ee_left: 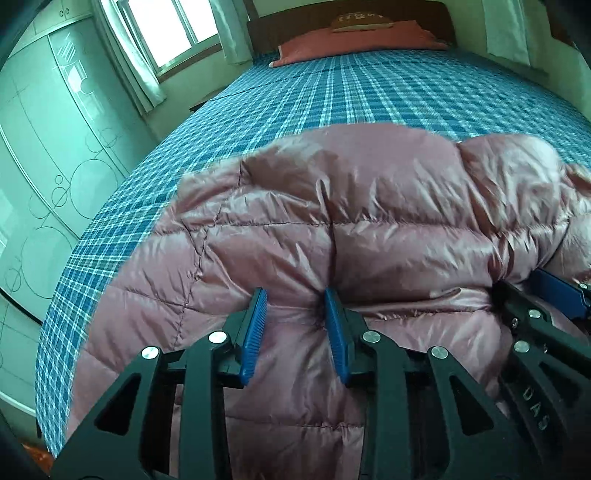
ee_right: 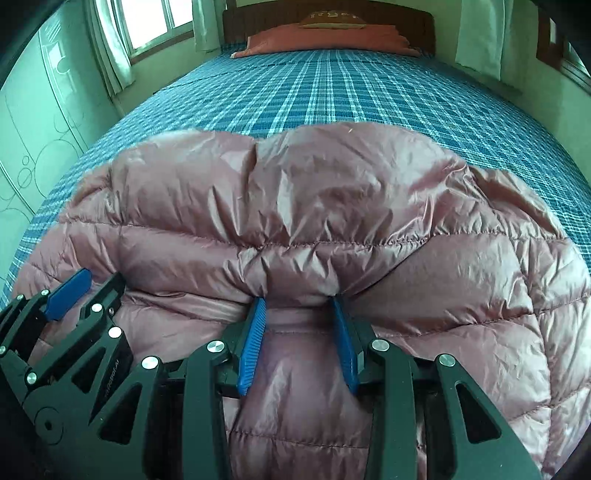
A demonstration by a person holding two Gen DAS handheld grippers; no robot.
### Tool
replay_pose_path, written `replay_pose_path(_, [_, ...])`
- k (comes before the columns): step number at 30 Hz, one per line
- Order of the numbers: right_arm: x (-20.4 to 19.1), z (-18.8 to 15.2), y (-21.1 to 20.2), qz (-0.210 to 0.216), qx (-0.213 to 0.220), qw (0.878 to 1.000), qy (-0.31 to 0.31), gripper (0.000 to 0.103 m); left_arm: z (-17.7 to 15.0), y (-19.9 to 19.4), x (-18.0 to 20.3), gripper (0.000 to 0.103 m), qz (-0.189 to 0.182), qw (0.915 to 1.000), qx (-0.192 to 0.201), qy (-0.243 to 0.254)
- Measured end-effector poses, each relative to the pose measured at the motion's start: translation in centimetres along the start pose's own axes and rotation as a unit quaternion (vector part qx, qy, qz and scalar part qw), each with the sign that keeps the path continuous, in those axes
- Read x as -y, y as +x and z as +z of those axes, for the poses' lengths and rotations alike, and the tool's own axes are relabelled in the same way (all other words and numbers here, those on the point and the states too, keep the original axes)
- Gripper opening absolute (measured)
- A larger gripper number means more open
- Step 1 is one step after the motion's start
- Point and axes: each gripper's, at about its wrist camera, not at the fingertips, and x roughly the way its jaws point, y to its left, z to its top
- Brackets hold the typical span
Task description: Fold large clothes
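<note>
Two grippers held one pink down jacket [ee_right: 314, 206], which lay on the near part of the checked bed [ee_right: 332, 96]; its quilted bulk was doubled over toward the pillow [ee_right: 325, 40]. The left gripper [ee_left: 295, 328] pinched a ridge of fabric between its blue pads; the right gripper [ee_right: 303, 339] was clenched on the folded edge, just beside. The fold seemed in progress; next, I think, the edge must be laid flat before letting go.

The quilted jacket [ee_right: 332, 206] is glossy, crinkled pink cloth; the bed sheet [ee_right: 332, 92] is matt checked cloth; the far headboard [ee_right: 406, 26] is dark wood.
</note>
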Motion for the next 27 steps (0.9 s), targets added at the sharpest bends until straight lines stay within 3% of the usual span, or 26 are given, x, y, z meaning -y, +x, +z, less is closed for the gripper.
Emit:
replay_pose_path(5, [-1.0, -1.3, -3.5, -0.003, 0.035, 0.999, -0.021, 0.037, -1.3, -1.7, -2.3, 0.032, -0.008, 0.9993, 0.014, -0.033])
replay_pose_path(9, [-1.3, -2.5, -1.3, -0.009, 0.008, 0.999, -0.036, 0.037, -2.3, -0.4, -2.8, 0.034, -0.016, 0.999, 0.004, -0.042])
replay_pose_path(14, [-1.0, -2.9, -0.7, -0.011, 0.016, 0.999, -0.036, 0.037, -2.3, 0.0, -2.2, 0.034, -0.007, 0.9995, 0.004, -0.032])
replay_pose_path(17, [-1.3, -3.3, -0.7, -0.018, 0.026, 0.999, -0.041, 0.037, -2.1, -0.4, -2.6, 0.034, -0.02, 0.9991, 0.002, -0.036])
replay_pose_path(20, [-1.5, -3.5, -0.7, -0.023, 0.033, 0.998, -0.044, 0.037, -2.5, -1.5, -3.8, 0.044, -0.021, 0.9987, 0.006, -0.046])
replay_pose_path(23, [-1.6, -3.6, -0.7, -0.022, 0.037, 0.998, -0.043, 0.037, -3.0, -2.6, -5.5, 0.046, -0.017, 0.9983, 0.012, -0.054])
replay_pose_path(27, [-1.4, -3.9, -0.9, -0.02, 0.042, 0.998, -0.041, 0.037, -3.7, -3.6, -9.5, 0.06, -0.023, 0.9962, 0.009, -0.083])
